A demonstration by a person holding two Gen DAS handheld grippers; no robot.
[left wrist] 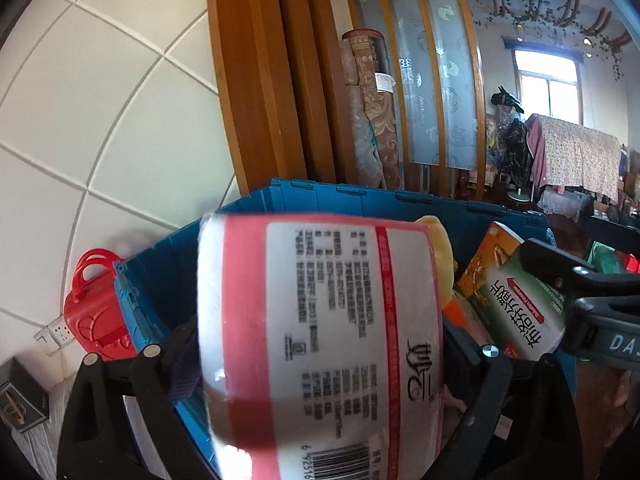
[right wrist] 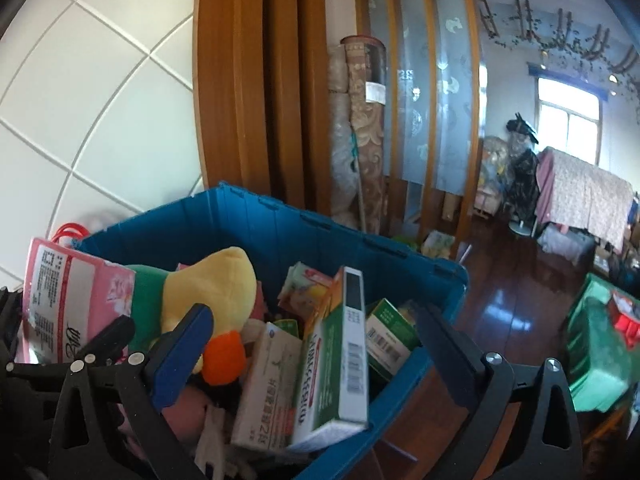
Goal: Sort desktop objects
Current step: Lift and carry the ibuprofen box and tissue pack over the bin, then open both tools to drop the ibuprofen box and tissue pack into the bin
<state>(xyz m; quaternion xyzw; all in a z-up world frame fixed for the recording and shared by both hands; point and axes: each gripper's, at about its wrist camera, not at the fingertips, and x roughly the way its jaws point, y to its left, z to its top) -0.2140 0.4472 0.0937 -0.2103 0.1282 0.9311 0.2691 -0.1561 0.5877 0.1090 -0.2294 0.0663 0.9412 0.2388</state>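
My left gripper (left wrist: 320, 356) is shut on a pink and white tissue pack (left wrist: 320, 340) and holds it over the blue plastic crate (left wrist: 304, 200). The pack also shows at the left of the right wrist view (right wrist: 60, 300). My right gripper (right wrist: 316, 328) is open over the crate (right wrist: 280, 232), with a green and white medicine box (right wrist: 340, 368) standing loose between its fingers. In the crate lie a yellow and green plush duck (right wrist: 208, 292), a white medicine box (right wrist: 268, 384) and other small boxes (right wrist: 388, 332). My right gripper's fingers (left wrist: 592, 292) show at the right of the left wrist view.
A red toy case (left wrist: 92, 304) stands left of the crate against the white tiled wall (left wrist: 100, 120). A wooden door frame (right wrist: 248, 80) and rolled carpets (right wrist: 360, 128) rise behind. A dark wooden floor (right wrist: 500, 300) and a green cloth-covered surface (right wrist: 596, 344) lie to the right.
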